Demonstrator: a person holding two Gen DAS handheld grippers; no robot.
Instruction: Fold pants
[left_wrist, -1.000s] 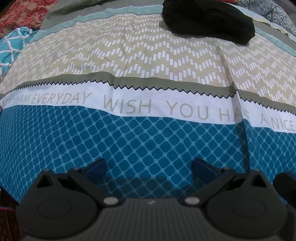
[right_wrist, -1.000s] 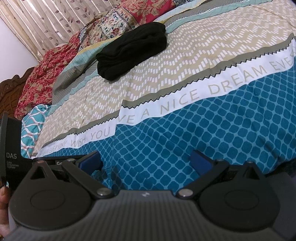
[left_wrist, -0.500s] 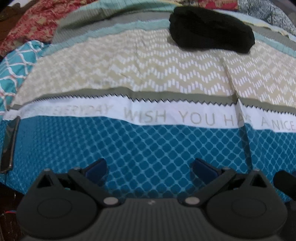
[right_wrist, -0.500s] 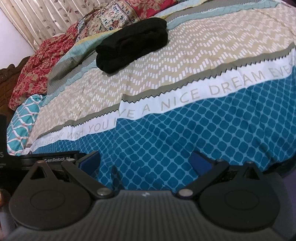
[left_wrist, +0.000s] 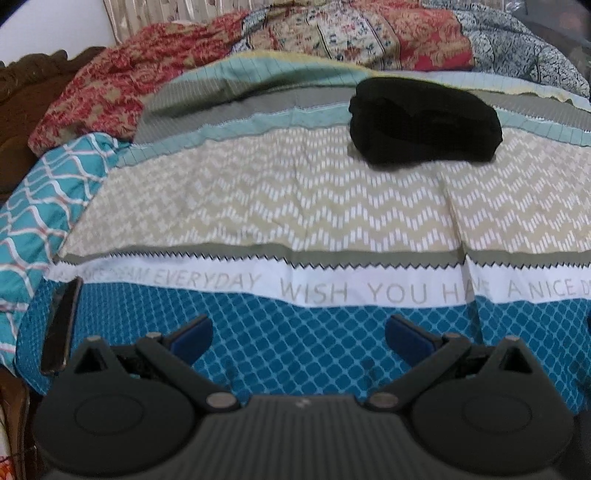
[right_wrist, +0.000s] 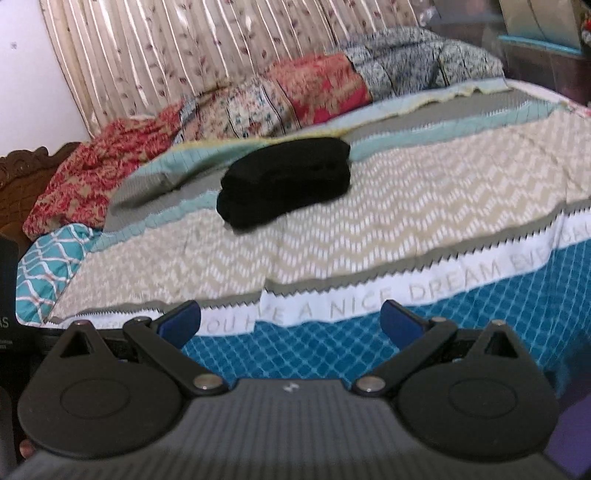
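Observation:
Black pants (left_wrist: 424, 120) lie folded into a thick bundle on the beige zigzag band of the bedspread (left_wrist: 295, 206), far from both grippers; the same pants (right_wrist: 286, 182) show in the right wrist view. My left gripper (left_wrist: 299, 338) is open over the blue diamond band near the bed's front edge, with nothing between its blue fingertips (left_wrist: 192, 334). My right gripper (right_wrist: 291, 323) is open too, hanging above the white lettered band, and holds nothing.
A dark phone (left_wrist: 61, 325) lies at the bed's left edge. Red floral blankets (left_wrist: 110, 88) and patterned quilts (right_wrist: 314, 92) are heaped along the far side before a curtain (right_wrist: 184, 55). A teal patterned cloth (left_wrist: 40, 206) hangs at the left. A carved wooden headboard (right_wrist: 22, 173) stands far left.
Both grippers have drawn back and tilted up, so more of the bed's far side, the blankets and the curtain now show. The pants lie still. Both grippers stay open.

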